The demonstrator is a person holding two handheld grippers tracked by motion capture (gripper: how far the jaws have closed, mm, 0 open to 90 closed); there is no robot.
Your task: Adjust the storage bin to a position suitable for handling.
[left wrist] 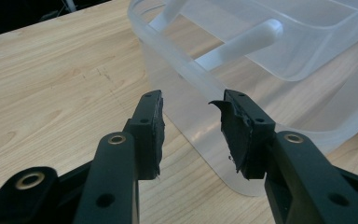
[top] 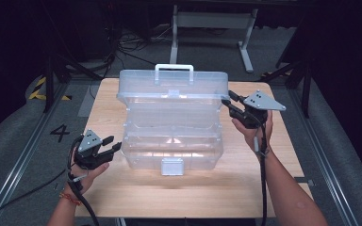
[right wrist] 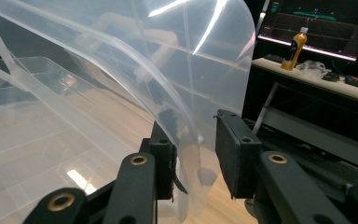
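A clear plastic storage box (top: 172,146) stands in the middle of the wooden table (top: 122,193), its lid (top: 172,84) raised at the back with a white handle (top: 174,68) on top. A white latch (top: 172,166) hangs at the box front. My left gripper (top: 114,143) is open beside the box's left front corner, not touching it. In the left gripper view that corner (left wrist: 200,93) lies just beyond my left gripper (left wrist: 191,109). My right gripper (top: 229,100) is open at the lid's right edge. In the right gripper view the lid's rim (right wrist: 186,140) runs between the jaws of my right gripper (right wrist: 193,128).
Bare wood lies in front of the box and along both sides. On the floor there is a "4" marking (top: 59,132) at the left and a white desk frame (top: 212,28) behind the table. A yellow bottle (right wrist: 295,48) stands on a far desk under a monitor.
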